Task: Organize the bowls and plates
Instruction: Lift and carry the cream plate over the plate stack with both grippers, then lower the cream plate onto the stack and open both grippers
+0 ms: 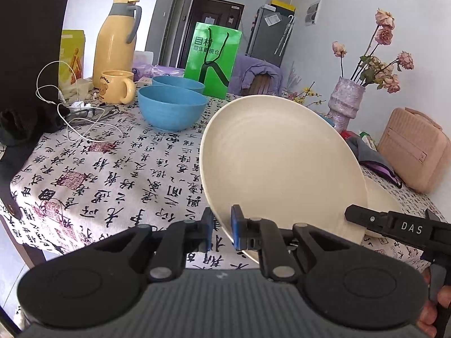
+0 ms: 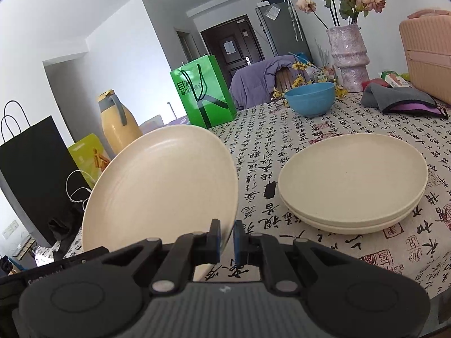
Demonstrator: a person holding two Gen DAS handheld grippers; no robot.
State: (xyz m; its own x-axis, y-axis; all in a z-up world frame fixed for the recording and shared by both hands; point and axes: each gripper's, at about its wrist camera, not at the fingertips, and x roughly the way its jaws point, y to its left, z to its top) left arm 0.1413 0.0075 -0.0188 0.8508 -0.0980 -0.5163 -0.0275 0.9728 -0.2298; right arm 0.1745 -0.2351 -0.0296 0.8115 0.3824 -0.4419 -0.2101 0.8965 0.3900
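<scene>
Beside held plate (image 2: 160,194): plate stack (image 2: 352,186), blue bowl (image 2: 310,98) beyond.

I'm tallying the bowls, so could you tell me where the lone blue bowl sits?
In the right wrist view, the blue bowl rests far back on the table, between the green bag and the pink vase.

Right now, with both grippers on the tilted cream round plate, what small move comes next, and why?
Probably swing the tilted cream round plate rightwards until it sits level above the stack of two cream plates. The left gripper and right gripper both clamp its near rim, and that matching stack lies just right of it.
</scene>
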